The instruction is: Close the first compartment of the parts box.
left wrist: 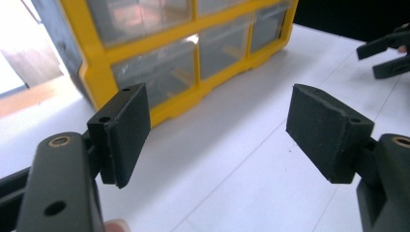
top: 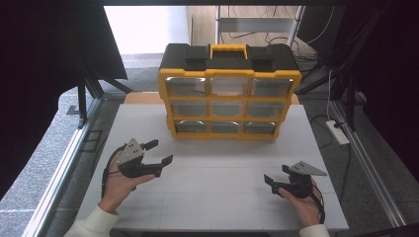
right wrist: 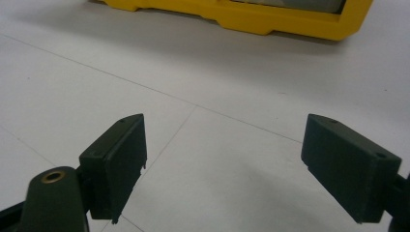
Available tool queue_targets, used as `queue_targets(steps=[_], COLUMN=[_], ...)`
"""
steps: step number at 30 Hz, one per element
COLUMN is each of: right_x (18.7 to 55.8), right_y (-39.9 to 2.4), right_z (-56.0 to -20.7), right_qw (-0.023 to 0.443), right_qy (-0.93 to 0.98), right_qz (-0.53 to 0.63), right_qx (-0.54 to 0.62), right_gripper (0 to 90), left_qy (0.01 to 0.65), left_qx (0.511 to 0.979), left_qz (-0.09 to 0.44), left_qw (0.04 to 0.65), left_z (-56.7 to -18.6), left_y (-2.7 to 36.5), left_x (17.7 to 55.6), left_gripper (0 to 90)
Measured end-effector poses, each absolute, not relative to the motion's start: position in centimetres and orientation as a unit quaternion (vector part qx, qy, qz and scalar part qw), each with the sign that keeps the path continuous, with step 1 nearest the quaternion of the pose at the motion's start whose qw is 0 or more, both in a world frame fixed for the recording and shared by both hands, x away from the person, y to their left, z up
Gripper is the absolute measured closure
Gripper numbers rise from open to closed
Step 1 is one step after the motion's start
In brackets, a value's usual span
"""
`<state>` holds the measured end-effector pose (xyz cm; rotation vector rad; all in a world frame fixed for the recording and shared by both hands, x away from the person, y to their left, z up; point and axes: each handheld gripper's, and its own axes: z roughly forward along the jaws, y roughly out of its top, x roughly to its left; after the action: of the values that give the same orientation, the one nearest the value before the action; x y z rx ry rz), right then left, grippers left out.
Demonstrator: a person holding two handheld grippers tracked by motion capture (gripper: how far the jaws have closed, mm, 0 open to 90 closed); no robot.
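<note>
A yellow and black organizer box [top: 230, 94] with clear drawers stands upright at the back middle of the white table [top: 217, 192], its drawers all closed. My left gripper [top: 160, 151] is held at the left, a short way in front of the box's lower left corner, jaws wide apart and nothing between them. In the left gripper view the gripper [left wrist: 217, 116] points toward the box [left wrist: 169, 63], with the right gripper [left wrist: 387, 53] far off. My right gripper [top: 275, 174] rests low at the front right, open and empty. The right gripper view has its gripper [right wrist: 222, 140] facing the box's yellow base [right wrist: 241, 17].
A white power strip [top: 337, 132] lies off the table's right edge beside a metal rail. Black curtains close in both sides. A wooden board [top: 141, 98] runs behind the box. Cables hang at the back right.
</note>
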<state>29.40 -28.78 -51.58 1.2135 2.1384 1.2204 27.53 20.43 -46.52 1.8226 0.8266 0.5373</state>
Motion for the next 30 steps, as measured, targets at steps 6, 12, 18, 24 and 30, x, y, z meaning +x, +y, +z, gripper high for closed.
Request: queue_targets(steps=[6,12,18,24,30], right_x=[29.4,29.4,29.3,29.3,29.5], right_y=[-28.7,-28.6,-28.5,-28.4,-28.3], right_z=[-51.6,-51.6,-51.6,-51.6,-51.6], right_qw=[0.196,0.193,0.193,0.196,0.192], right_qy=[0.768,0.772,0.776,0.779,0.779], right_qz=[0.439,0.441,0.443,0.439,0.445], right_qx=[0.423,0.414,0.405,0.402,0.399], right_gripper=[16.4,16.3,16.3,16.3,16.4], left_qy=[0.357,0.369,0.384,0.388,0.398], left_qx=[0.756,0.760,0.765,0.766,0.760], left_qz=[0.219,0.216,0.205,0.198,0.199], left_qw=[0.503,0.490,0.474,0.472,0.474], left_z=[-48.0,-49.6,-51.0,-51.3,-51.4], left_y=[21.5,22.3,23.0,23.0,23.3], left_x=[27.3,26.7,26.3,26.5,26.6], left_gripper=[23.4,22.8,22.6,21.8,21.8])
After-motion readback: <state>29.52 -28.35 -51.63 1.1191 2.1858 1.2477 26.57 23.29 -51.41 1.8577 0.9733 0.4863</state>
